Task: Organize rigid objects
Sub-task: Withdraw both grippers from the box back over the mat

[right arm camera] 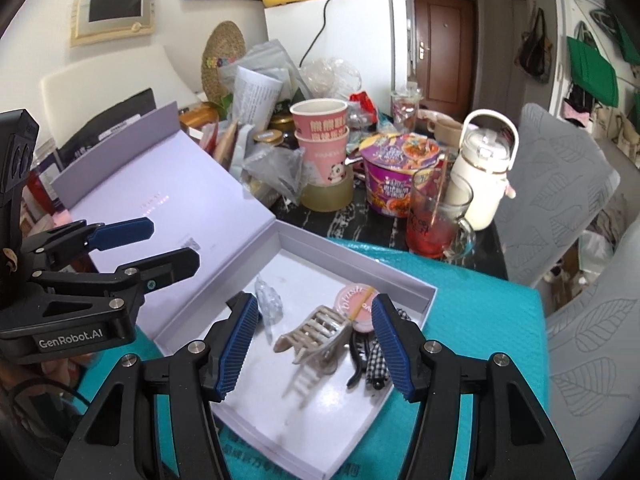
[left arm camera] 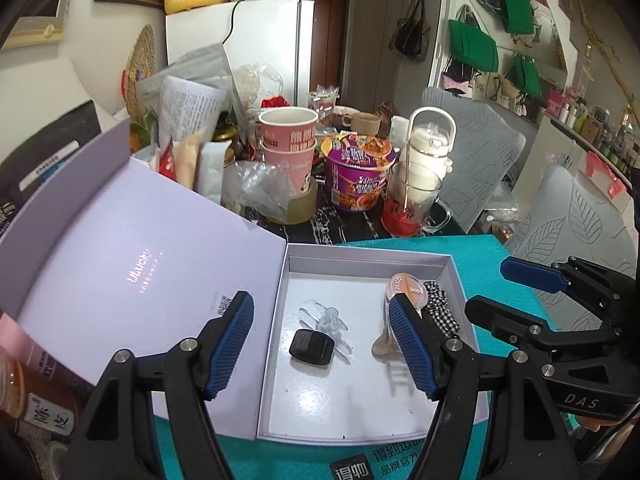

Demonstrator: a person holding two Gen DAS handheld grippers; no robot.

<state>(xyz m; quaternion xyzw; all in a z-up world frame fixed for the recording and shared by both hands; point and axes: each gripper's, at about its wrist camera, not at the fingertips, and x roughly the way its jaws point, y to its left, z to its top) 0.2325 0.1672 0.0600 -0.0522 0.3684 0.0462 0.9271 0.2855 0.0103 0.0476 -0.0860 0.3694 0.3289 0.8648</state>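
Observation:
A white open box (left arm camera: 362, 258) (right arm camera: 424, 294) lies on the teal cloth, its lilac lid (left arm camera: 132, 256) (right arm camera: 160, 204) folded back to the left. Inside lie a clear hair claw (left arm camera: 328, 320) (right arm camera: 269, 300), a small black block (left arm camera: 313, 347), a beige hair claw (right arm camera: 316, 332) (left arm camera: 382, 346), a pink blush compact (left arm camera: 408, 286) (right arm camera: 356, 304) and a black-and-white checked clip (left arm camera: 440, 308) (right arm camera: 376, 354). My left gripper (left arm camera: 322, 350) is open and empty above the box. My right gripper (right arm camera: 314, 346) is open and empty over the beige claw; it also shows in the left wrist view (left arm camera: 504, 292).
Behind the box the dark table is crowded: stacked pink paper cups (left arm camera: 288, 136), a purple noodle bowl (left arm camera: 358, 172), a tape roll (left arm camera: 296, 206), a glass mug with red drink (left arm camera: 408, 208) and a white bottle (left arm camera: 430, 148). Grey chairs (left arm camera: 568, 216) stand to the right.

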